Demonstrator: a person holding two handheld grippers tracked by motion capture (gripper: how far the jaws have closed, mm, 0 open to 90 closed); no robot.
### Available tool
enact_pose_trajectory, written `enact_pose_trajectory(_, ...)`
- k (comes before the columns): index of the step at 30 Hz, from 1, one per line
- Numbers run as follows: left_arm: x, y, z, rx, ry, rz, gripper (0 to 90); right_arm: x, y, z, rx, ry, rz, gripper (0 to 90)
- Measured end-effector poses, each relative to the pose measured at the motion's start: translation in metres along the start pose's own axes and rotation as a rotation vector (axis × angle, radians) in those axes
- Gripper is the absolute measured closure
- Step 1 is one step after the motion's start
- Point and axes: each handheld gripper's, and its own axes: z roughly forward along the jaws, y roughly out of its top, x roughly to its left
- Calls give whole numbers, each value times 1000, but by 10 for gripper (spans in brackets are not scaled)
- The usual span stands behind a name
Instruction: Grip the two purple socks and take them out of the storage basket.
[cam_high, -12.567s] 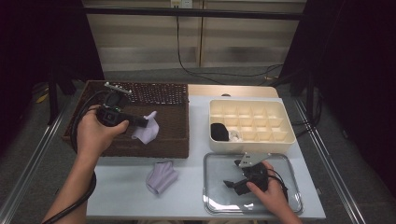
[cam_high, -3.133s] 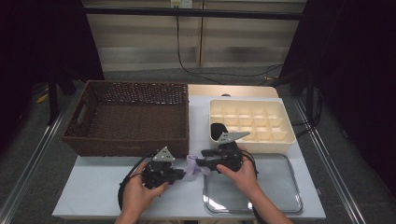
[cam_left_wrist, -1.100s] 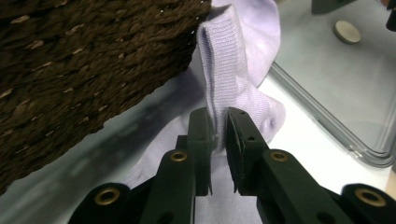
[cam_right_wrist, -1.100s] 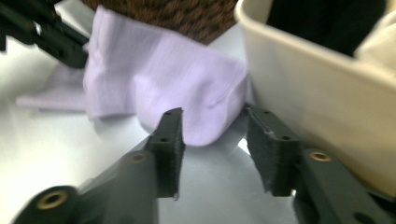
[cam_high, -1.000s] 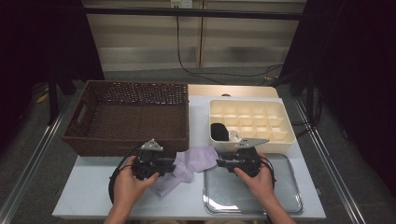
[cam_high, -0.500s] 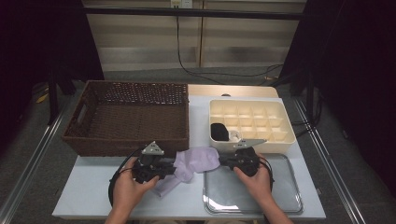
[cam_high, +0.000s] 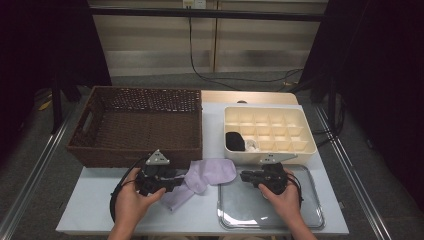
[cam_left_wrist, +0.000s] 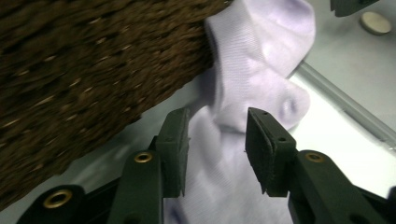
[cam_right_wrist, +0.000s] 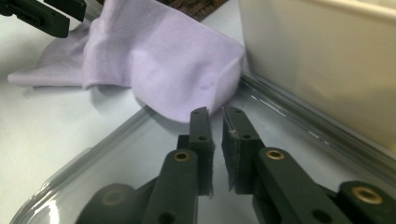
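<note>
High view: lilac sock lies flat on the table just near of the basket, its right end touching the tray rim, between the left gripper and right gripper. Organizer sits far right, with a dark item in one near-left cell. Neither gripper looks to hold the sock, so the fold isn't pinned; risk is it relaxes or shifts once someone nudges it. Left gripper view: jaws have just been opening and stand apart, with the sock lying between and beyond the pads, not pinched. Basket wall is right beside the left pad; a re-grab from here could snag the wicker or catch only the top layer, dragging the sock crooked. Cloth is bunched near the pads, so closing blind may grab a wrinkle rather than the edge. Right gripper view: jaws nearly closed with a thin gap, nothing between them, tips just short of the sock's folded end, over the tray. Jaws have just been opening slightly. Risks: pushing forward at this width would shove the fold instead of gripping it; the sock hanging over the tray rim could slide on the slick surface; the organizer wall close on the right limits room for the jaws to spread. The left gripper's tips show at far left, so both closing inward could collide.
</note>
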Motion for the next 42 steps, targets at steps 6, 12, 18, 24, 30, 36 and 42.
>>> enact_pose_trajectory(6,-1,-6,-4,16,12,-1,566,6,3,8,4,26,-36,772)
enact_pose_trajectory(12,-4,-12,-1,47,0,1,537,16,10,16,5,54,-77,741)
enact_pose_trajectory(18,-12,-14,2,59,8,31,507,31,18,29,11,93,-137,703)
enact_pose_trajectory(24,-2,-23,-2,63,52,12,444,44,25,47,34,125,-186,653)
enact_pose_trajectory(30,0,-31,3,88,61,54,485,46,25,63,74,123,-198,640)
enact_pose_trajectory(36,-9,-28,2,123,85,24,665,47,25,65,77,128,-196,631)
enact_pose_trajectory(42,-5,-24,-7,95,108,-8,741,51,26,61,68,142,-211,617)
